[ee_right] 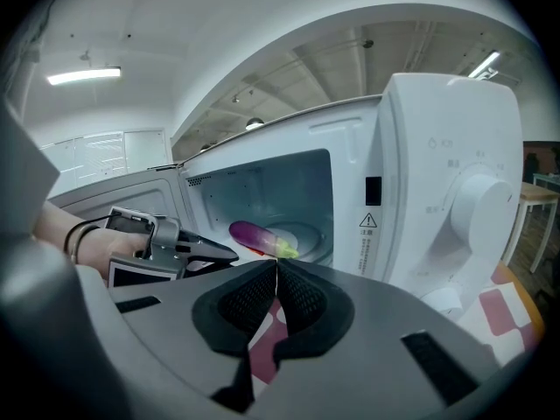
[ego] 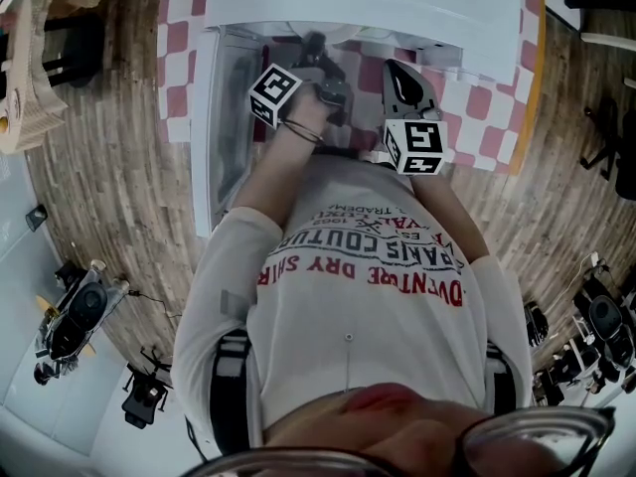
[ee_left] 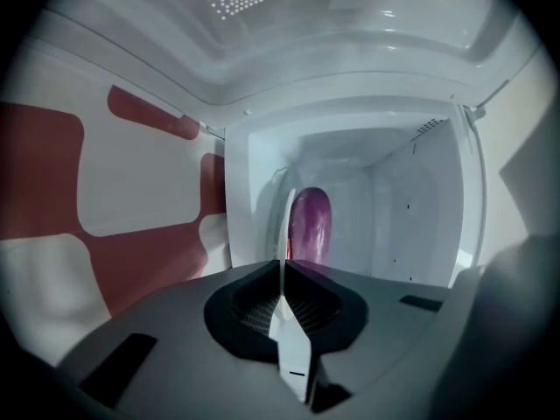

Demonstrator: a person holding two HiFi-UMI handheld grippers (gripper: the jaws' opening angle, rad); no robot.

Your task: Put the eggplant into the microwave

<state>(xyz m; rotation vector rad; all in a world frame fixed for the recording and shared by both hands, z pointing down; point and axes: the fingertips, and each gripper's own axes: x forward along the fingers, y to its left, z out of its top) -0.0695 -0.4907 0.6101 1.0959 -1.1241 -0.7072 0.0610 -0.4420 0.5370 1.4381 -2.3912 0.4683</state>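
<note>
A purple eggplant (ee_right: 256,235) with a green stem end lies inside the open white microwave (ee_right: 437,173), on its turntable. In the left gripper view the eggplant (ee_left: 311,224) shows end-on, straight ahead in the cavity. My left gripper (ee_left: 282,265) is shut with nothing between its jaws. It reaches into the microwave mouth, and its tip (ee_right: 229,254) sits just short of the eggplant's near end; I cannot tell whether they touch. My right gripper (ee_right: 276,265) is shut and empty, held in front of the microwave. In the head view the left gripper (ego: 316,48) and the right gripper (ego: 395,71) sit side by side at the opening.
The microwave door (ee_right: 114,195) stands swung open to the left. The control panel with a round knob (ee_right: 477,201) is right of the cavity. A red-and-white checked cloth (ego: 179,28) covers the table. Camera gear (ego: 75,316) stands on the wooden floor at the left.
</note>
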